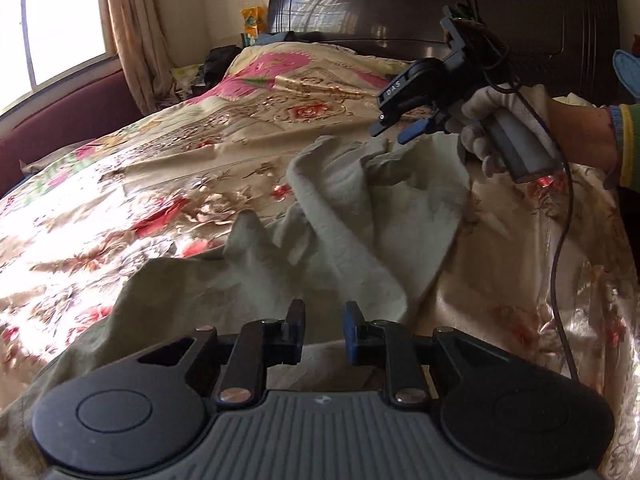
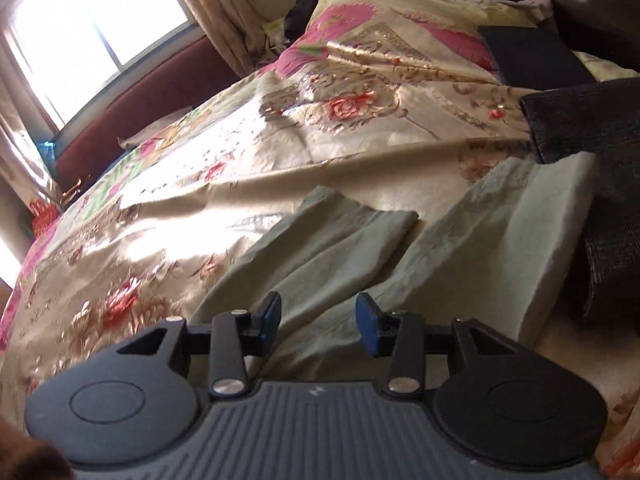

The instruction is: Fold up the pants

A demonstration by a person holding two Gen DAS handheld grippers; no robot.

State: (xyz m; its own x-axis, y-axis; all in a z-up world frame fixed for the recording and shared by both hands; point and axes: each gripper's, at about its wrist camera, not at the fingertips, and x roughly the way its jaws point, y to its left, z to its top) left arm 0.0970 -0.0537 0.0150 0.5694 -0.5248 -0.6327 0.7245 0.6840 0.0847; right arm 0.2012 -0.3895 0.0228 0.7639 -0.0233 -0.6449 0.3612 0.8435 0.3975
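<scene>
Pale grey-green pants (image 1: 340,216) lie crumpled on the floral bedspread (image 1: 120,208). My left gripper (image 1: 324,330) is open just above the near part of the pants, holding nothing. My right gripper (image 1: 394,128), held in a white-gloved hand, hovers over the far end of the pants with its jaws apart. In the right wrist view the two pant legs (image 2: 360,240) lie spread out ahead of the open right gripper (image 2: 318,320), which holds nothing.
A dark wooden headboard (image 1: 440,4) stands behind the bed. Dark folded garments (image 2: 592,136) lie at the right by the pants. A window (image 2: 92,28) with curtains and a maroon bench (image 2: 160,92) are at the left. A cable (image 1: 560,248) hangs from the right gripper.
</scene>
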